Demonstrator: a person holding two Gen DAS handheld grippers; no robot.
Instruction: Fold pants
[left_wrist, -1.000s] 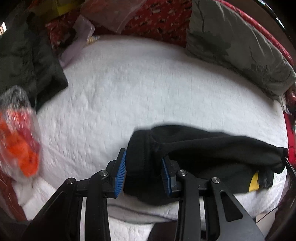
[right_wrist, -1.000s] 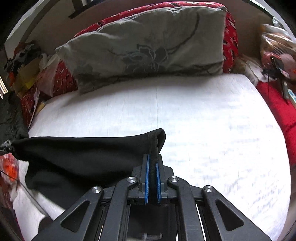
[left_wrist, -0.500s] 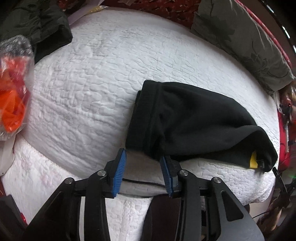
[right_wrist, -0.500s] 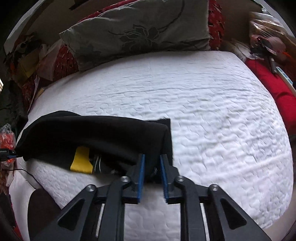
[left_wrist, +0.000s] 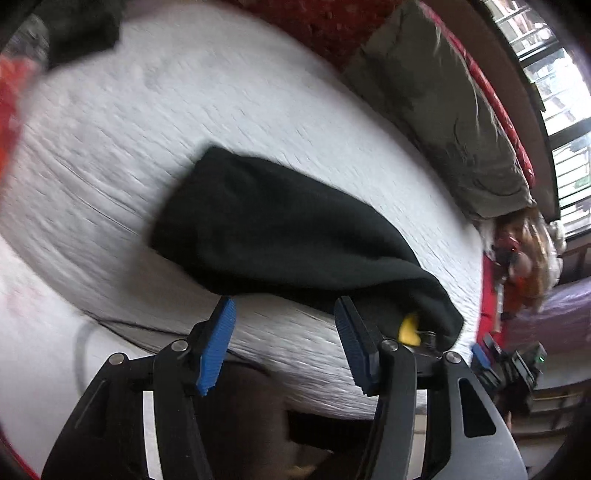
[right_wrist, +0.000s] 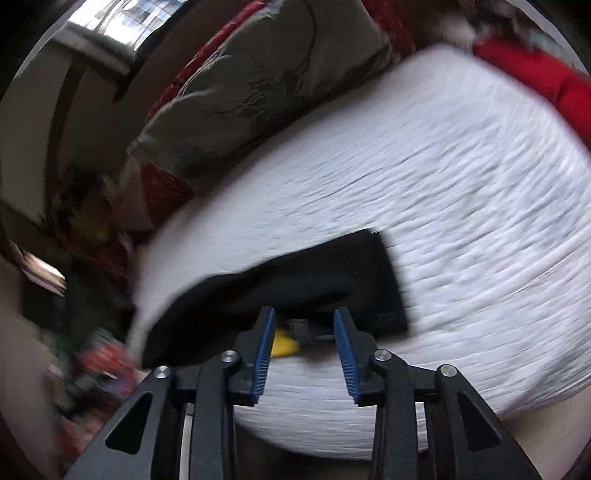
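The black pants (left_wrist: 280, 236) lie folded in a thick bundle on the white quilted bed (left_wrist: 184, 110), with a yellow tag (left_wrist: 409, 330) showing at the open end. My left gripper (left_wrist: 284, 310) hangs just in front of the bundle's near edge, its jaws opening and nothing between them. In the right wrist view the pants (right_wrist: 295, 280) lie near the bed's (right_wrist: 461, 192) front edge, the yellow tag (right_wrist: 282, 343) visible under the top layer. My right gripper (right_wrist: 303, 321) is just short of the cloth, jaws opening, pads off the fabric. Both views are motion-blurred.
A grey flowered pillow (left_wrist: 443, 103) on a red patterned cover lies along the head of the bed. A dark garment (left_wrist: 81, 29) and an orange-red bag (left_wrist: 11, 96) sit at the far left. Clutter (left_wrist: 517, 251) and a window (left_wrist: 554, 92) lie to the right.
Both grippers let go of the black pants, which dropped onto the bed as a folded bundle. Both pulled back toward the bed's front edge, rolled, and their jaws widened.
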